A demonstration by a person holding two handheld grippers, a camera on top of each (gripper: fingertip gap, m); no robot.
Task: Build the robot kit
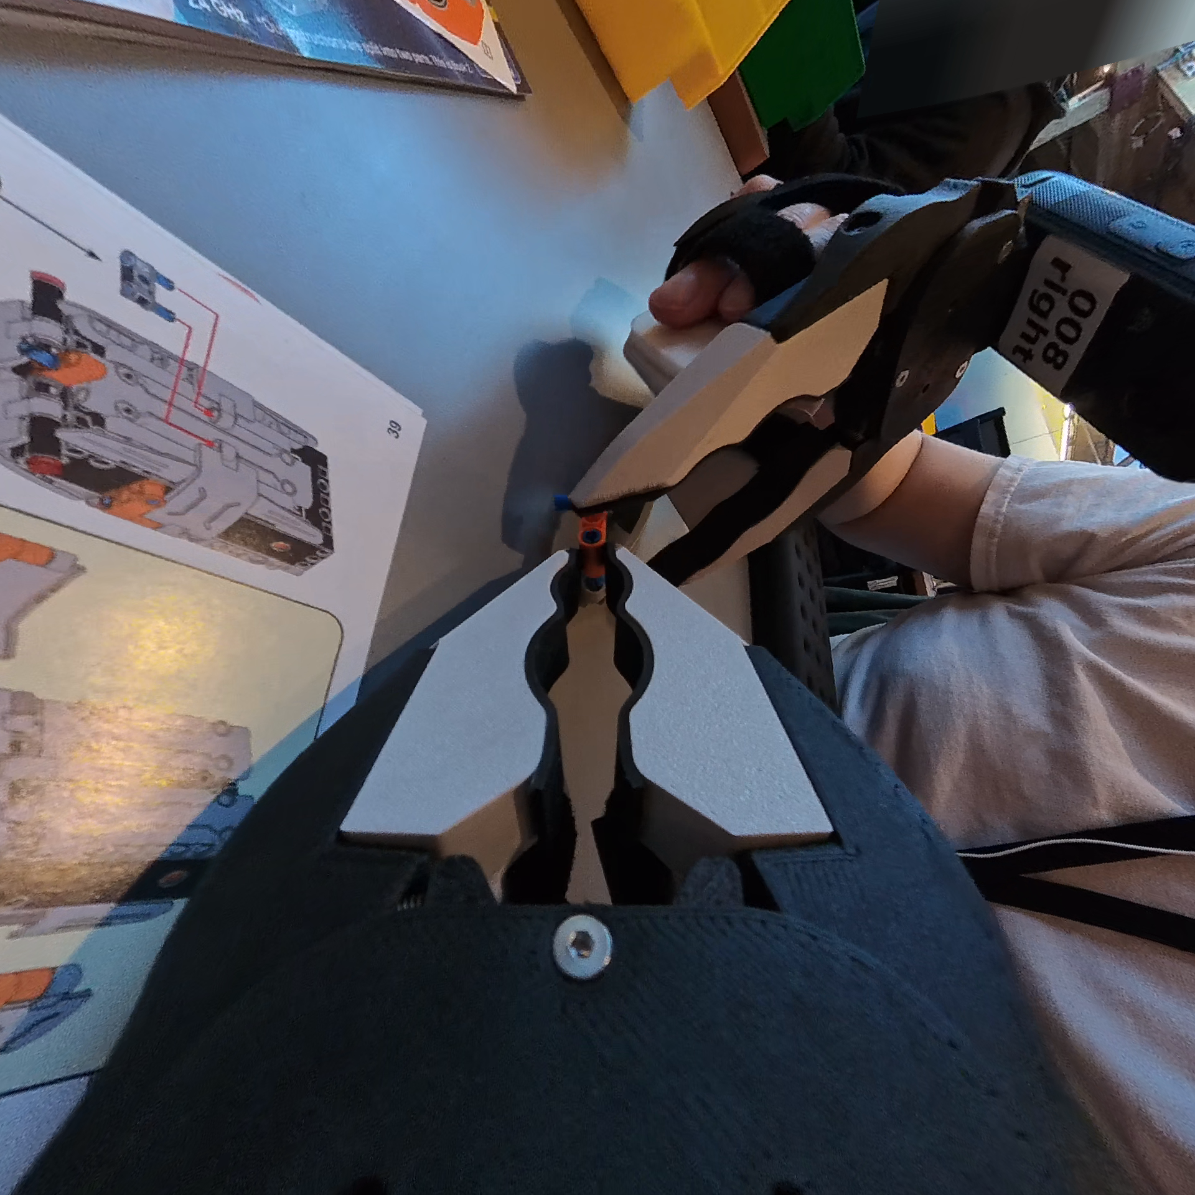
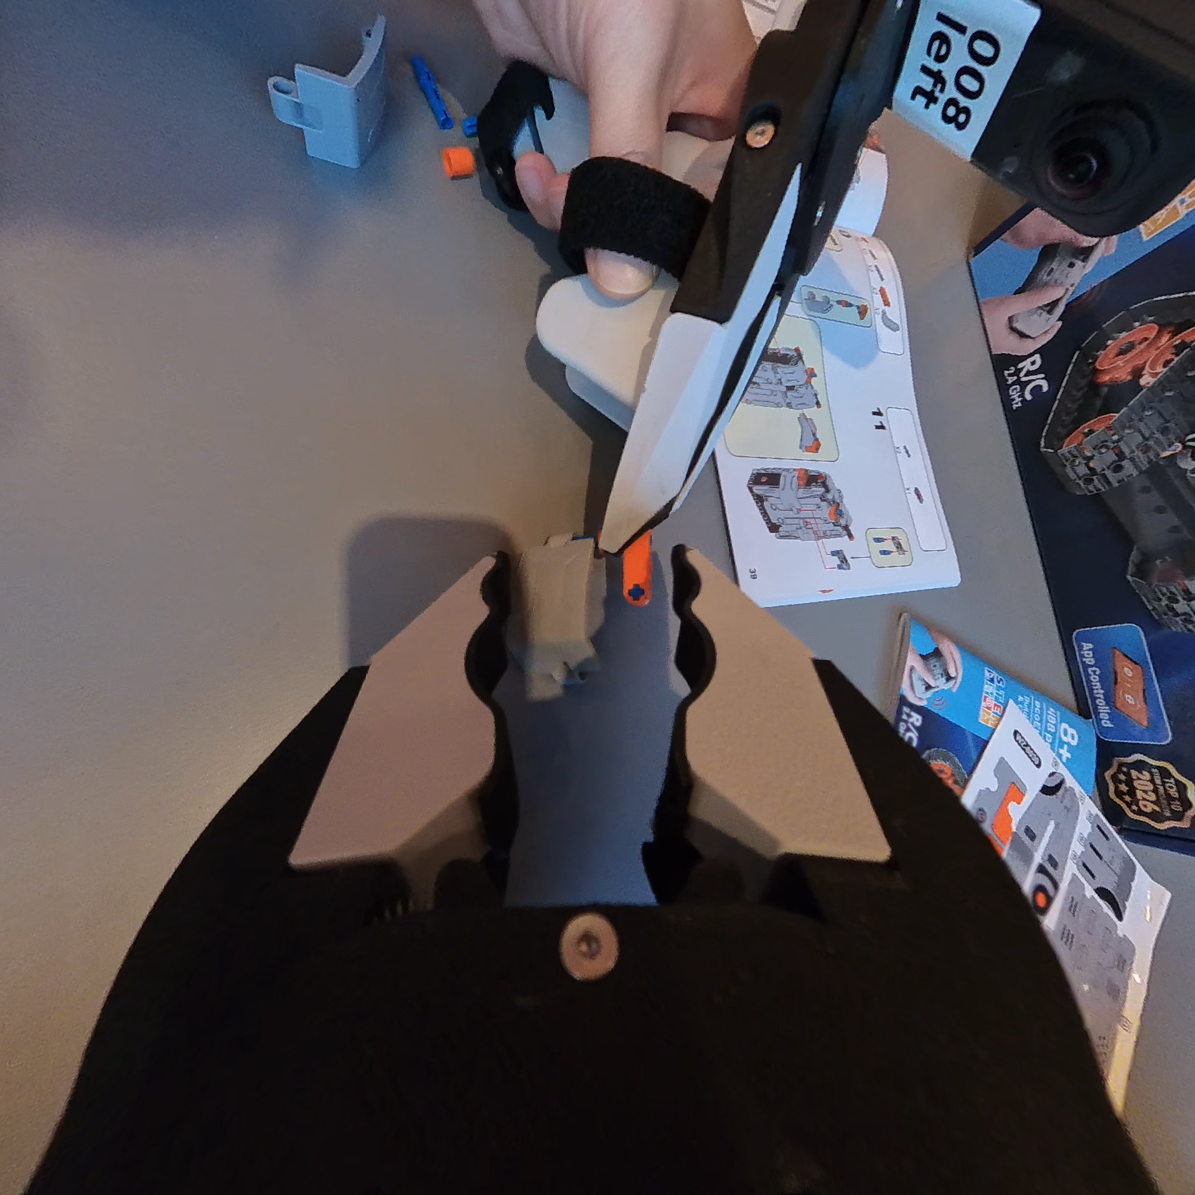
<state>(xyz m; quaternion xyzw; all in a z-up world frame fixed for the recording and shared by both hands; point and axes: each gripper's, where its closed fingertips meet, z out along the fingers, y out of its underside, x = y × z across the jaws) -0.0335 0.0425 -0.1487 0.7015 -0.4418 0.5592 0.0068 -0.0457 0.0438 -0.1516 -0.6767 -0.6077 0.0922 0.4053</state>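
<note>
My left gripper (image 1: 592, 556) is shut on a small orange pin connector (image 1: 591, 540) and holds it at its tips above the grey table (image 1: 388, 226). In the right wrist view the left gripper (image 2: 624, 540) comes down from above and grips the orange piece (image 2: 637, 572). A small grey block (image 2: 559, 614) with a blue pin hangs right beside the orange piece. My right gripper (image 2: 585, 562) is open, with the grey block and the orange piece between its fingers (image 2: 427, 698). In the left wrist view the right gripper (image 1: 608, 511) reaches in from the right and hides the grey block.
An open instruction booklet (image 1: 161, 388) (image 2: 840, 452) lies beside the grippers. A printed box (image 2: 1099, 452) and a sticker sheet (image 2: 1067, 873) lie at the right. A grey panel piece (image 2: 336, 110), a blue pin (image 2: 430, 94) and an orange bush (image 2: 458, 161) lie far left. Yellow (image 1: 679, 39) and green (image 1: 808, 64) bins stand behind. Only a small space, under 4 cm, lies between the two pairs of fingers. From either gripper's tips it is about 15 cm to the orange bush (image 2: 458, 161).
</note>
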